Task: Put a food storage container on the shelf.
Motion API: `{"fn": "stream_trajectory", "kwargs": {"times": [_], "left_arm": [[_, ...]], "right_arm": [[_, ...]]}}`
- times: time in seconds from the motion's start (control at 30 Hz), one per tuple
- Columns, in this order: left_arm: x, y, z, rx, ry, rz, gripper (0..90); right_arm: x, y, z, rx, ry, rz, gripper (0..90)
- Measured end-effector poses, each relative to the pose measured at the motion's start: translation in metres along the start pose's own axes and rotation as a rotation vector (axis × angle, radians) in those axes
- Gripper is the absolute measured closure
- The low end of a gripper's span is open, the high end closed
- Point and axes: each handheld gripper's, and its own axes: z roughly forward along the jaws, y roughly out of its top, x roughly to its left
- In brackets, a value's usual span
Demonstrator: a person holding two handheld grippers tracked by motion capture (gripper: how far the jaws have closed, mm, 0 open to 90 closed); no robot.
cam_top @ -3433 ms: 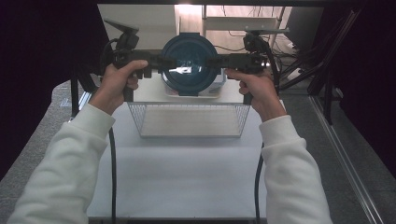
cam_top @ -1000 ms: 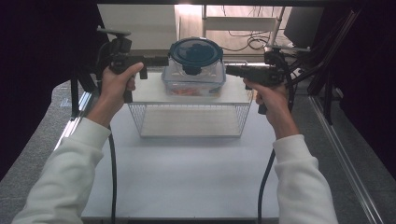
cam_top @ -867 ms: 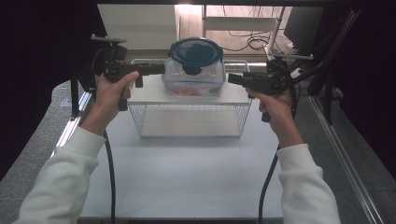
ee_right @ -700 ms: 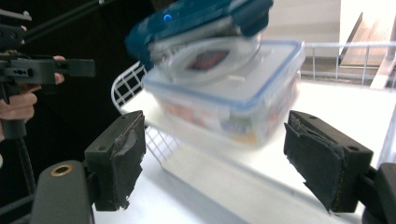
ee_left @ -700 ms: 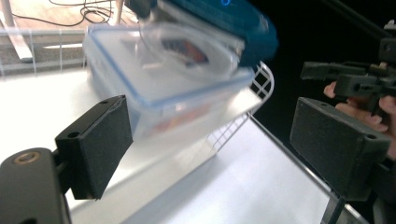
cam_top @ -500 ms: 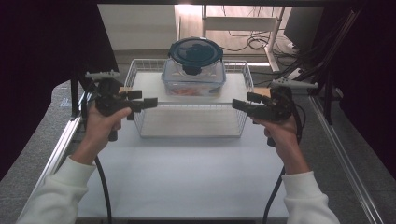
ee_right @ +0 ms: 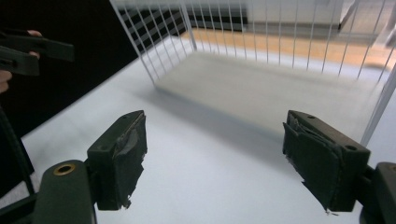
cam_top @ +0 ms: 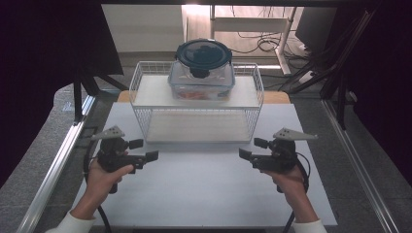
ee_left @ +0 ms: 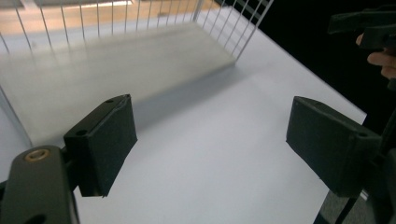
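At the lower left of the high view we hold the left black two-jaw gripper (cam_top: 144, 150) above the white table top (cam_top: 204, 189), jaws spread wide and empty. In the upper middle, a clear plastic food container with a dark blue round lid (cam_top: 201, 69) sits on top of the white wire rack (cam_top: 145, 121). At the lower right, the right black two-jaw gripper (cam_top: 253, 148) hovers wide open too, holding nothing.

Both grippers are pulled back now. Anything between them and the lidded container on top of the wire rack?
Nothing visible. The left gripper and right gripper hover open over bare white table; the container sits exposed atop the rack.
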Motion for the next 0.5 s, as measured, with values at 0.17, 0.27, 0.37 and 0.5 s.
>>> {"fn": "stream_trajectory", "kwargs": {"times": [0.17, 0.27, 0.37, 0.5], "left_arm": [[0.003, -0.029, 0.011, 0.056, 0.006, -0.009, 15.1], [0.008, -0.042, 0.017, 0.08, 0.009, -0.033, 15.3], [0.009, -0.043, 0.017, 0.08, 0.023, -0.033, 15.2], [0.008, -0.044, 0.016, 0.075, 0.02, -0.031, 15.2]], "right_arm": [[0.004, -0.031, 0.012, 0.063, -0.011, 0.003, 22.5], [0.002, -0.047, 0.02, 0.111, -0.026, 0.008, 22.5], [0.0, -0.05, 0.021, 0.121, -0.027, 0.015, 22.5], [0.001, -0.049, 0.02, 0.106, -0.029, 0.007, 22.5]]}}
